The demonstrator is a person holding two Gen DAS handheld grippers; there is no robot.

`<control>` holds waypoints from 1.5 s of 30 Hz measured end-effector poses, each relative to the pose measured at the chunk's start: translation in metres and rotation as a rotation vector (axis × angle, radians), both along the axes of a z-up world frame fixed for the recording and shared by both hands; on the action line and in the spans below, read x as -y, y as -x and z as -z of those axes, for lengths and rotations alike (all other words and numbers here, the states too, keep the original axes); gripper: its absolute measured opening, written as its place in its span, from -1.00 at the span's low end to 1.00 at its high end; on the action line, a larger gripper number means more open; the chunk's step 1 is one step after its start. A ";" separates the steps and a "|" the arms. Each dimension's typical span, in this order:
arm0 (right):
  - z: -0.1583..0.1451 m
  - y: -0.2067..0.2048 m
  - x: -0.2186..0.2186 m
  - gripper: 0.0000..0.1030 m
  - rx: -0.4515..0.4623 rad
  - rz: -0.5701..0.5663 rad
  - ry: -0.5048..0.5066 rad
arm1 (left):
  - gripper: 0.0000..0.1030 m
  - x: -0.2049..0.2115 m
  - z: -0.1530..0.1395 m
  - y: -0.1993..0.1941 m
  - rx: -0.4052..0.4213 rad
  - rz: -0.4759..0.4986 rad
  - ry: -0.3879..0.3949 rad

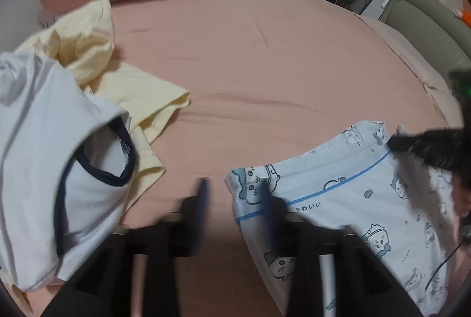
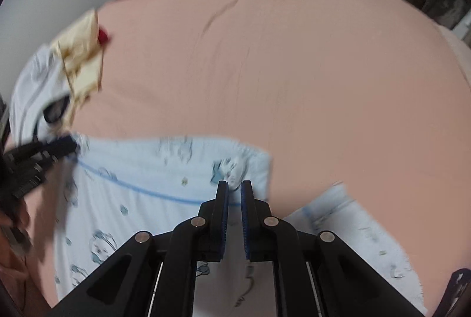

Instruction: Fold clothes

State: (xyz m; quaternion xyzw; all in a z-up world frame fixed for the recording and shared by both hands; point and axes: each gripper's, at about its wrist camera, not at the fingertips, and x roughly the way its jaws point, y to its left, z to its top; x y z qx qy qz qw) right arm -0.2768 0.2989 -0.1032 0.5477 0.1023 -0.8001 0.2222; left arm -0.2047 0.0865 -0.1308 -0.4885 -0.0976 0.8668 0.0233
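Pale blue cotton printed with cartoon animals, the garment (image 1: pixel 368 199) lies spread on the pink bed sheet (image 1: pixel 265 66) at the near edge of the bed, a blue piping line running across it. The left gripper (image 1: pixel 234 199) stands with its jaws well apart at the garment's left corner, one blue pad (image 1: pixel 266 196) over the cloth and the other over bare sheet, nothing pinched between them. The right gripper (image 2: pixel 234 196) has its jaws drawn narrow at the garment's other upper corner; cloth sits at the tips, though whether it is truly pinched cannot be told. The step in hand looks like laying one fold flat, the left corner let go and the right one about to follow. Next comes a fresh grasp on an edge for the following fold, with the layers kept square. A white top with navy trim (image 1: pixel 44 155) and a crumpled yellow garment (image 1: pixel 97 51) wait near the left edge.
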 end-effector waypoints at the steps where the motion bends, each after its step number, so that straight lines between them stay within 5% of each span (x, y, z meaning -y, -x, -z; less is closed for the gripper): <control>1: 0.007 -0.001 0.003 -0.85 0.010 -0.007 -0.017 | 0.08 0.002 0.002 0.000 0.008 0.003 -0.037; 3: 0.011 -0.003 0.004 -0.86 -0.007 -0.010 -0.022 | -0.06 0.000 0.002 -0.001 0.003 0.022 -0.064; 4: 0.011 -0.003 0.003 -0.89 -0.012 -0.002 -0.015 | -0.72 -0.004 0.002 0.000 -0.002 0.034 -0.033; 5: 0.012 -0.002 0.001 -0.91 -0.017 0.006 -0.008 | -0.90 -0.008 0.000 0.000 -0.013 0.041 0.009; 13: -0.033 -0.014 -0.015 -1.00 -0.188 0.034 0.084 | -0.86 -0.010 -0.020 0.007 -0.090 0.055 0.119; 16: -0.020 -0.003 -0.012 -0.97 -0.094 0.020 0.034 | -0.83 -0.012 0.001 0.016 0.019 0.054 0.125; 18: -0.011 -0.001 -0.008 -0.93 -0.040 0.000 0.014 | -0.83 -0.014 -0.001 0.015 0.014 0.050 0.120; 22: -0.006 -0.012 -0.014 -0.23 -0.072 -0.002 -0.068 | -0.82 -0.015 -0.007 0.018 -0.001 0.044 0.107; 23: -0.005 -0.013 -0.018 -0.22 -0.078 0.009 -0.076 | -0.81 -0.015 -0.007 0.018 -0.001 0.041 0.102; 24: -0.002 -0.012 -0.020 -0.23 -0.075 0.014 -0.077 | -0.81 -0.015 -0.007 0.018 0.001 0.038 0.095; 26: 0.005 -0.011 -0.021 -0.70 -0.047 0.011 -0.052 | -0.81 -0.015 -0.005 0.020 0.001 0.039 0.094; 29: 0.003 -0.014 -0.025 -0.89 -0.053 0.023 -0.005 | -0.81 -0.022 -0.002 0.017 -0.023 0.048 0.133; 36: -0.027 -0.031 -0.052 -0.91 -0.127 0.045 0.166 | -0.81 -0.032 -0.013 0.010 -0.113 0.061 0.209; 40: 0.009 -0.004 -0.063 -0.87 0.011 0.123 0.166 | -0.81 -0.026 0.019 0.017 -0.043 0.003 0.279; 43: 0.014 0.004 -0.067 -0.77 0.047 0.151 0.160 | -0.82 -0.019 0.012 0.014 -0.043 0.009 0.245; 45: -0.004 -0.005 -0.068 -0.76 -0.012 0.136 0.156 | -0.81 -0.023 -0.001 0.012 -0.064 0.035 0.203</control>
